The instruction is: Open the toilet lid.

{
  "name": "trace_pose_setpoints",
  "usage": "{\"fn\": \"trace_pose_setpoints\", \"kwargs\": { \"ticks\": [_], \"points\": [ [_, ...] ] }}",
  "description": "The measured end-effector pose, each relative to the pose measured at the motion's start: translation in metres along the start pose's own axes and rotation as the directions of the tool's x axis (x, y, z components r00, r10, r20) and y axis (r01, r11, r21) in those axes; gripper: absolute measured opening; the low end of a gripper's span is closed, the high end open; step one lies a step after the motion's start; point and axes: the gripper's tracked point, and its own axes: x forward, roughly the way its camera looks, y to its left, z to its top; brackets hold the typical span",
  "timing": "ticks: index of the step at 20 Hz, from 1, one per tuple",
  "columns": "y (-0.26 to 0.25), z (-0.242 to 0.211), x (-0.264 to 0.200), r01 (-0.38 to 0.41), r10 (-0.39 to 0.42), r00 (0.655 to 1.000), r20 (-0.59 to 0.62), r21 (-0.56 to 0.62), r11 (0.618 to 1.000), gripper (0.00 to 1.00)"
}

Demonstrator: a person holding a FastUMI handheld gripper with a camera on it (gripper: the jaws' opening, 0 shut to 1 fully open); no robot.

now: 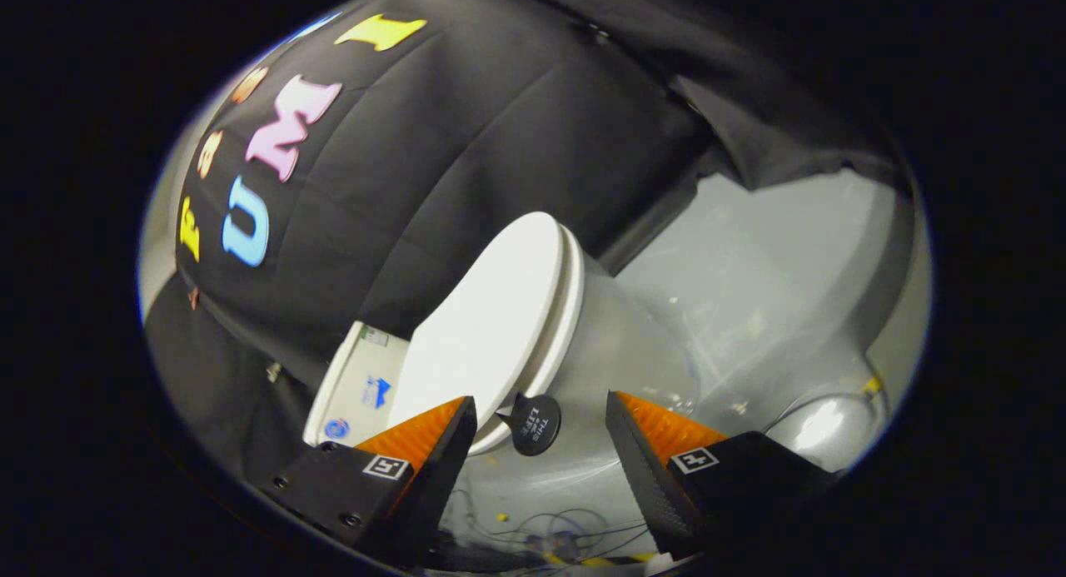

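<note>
Right now the gripper [541,431] has its jaws spread wide, nothing between them but air. Toilet [620,344] sits just ahead, seen tilted because the camera is rolled. Lid [487,323] is down on the seat [569,310], its long axis running from near-left by the left finger up to far-right. A small black tab [533,425] hangs off the lid's front edge, sitting in the gap between the fingers, closer to the left one and slightly beyond the tips. That tab looks like the handle for the lift.

Key relation: tab is ahead of the jaws and off-centre to the left, so my guess is a short push forward plus a nudge left to centre it before closing. Can't tell whether the left finger touches the lid edge. Tank [358,385] is behind, against the cloth wall [466,127]. Loose wires [566,531] lie on the floor below.
</note>
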Motion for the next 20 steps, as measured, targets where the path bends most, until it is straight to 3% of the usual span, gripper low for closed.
{"fn": "trace_pose_setpoints", "kwargs": {
  "ticks": [2,5,7,9,10,15,17,20],
  "points": [
    [-0.005,-0.001,0.003,-0.021,0.023,1.000,-0.015,0.147,0.989,0.92],
    [-0.010,-0.001,0.006,-0.042,0.046,0.999,-0.013,0.230,0.972,0.92],
    [-0.013,0.001,0.007,-0.050,0.053,0.999,-0.008,0.243,0.969,0.66],
    [-0.001,-0.003,0.008,-0.095,0.109,0.994,-0.030,0.302,0.948,0.65],
    [0.001,-0.003,0.009,-0.109,0.124,0.992,-0.027,0.316,0.942,0.65],
    [-0.004,-0.002,0.018,-0.109,0.121,0.992,-0.022,0.294,0.950,0.43],
    [0.001,-0.002,0.014,-0.131,0.147,0.989,-0.025,0.326,0.936,0.36],
    [0.001,0.001,0.016,-0.140,0.156,0.988,-0.018,0.348,0.927,0.36]
  ]
}}
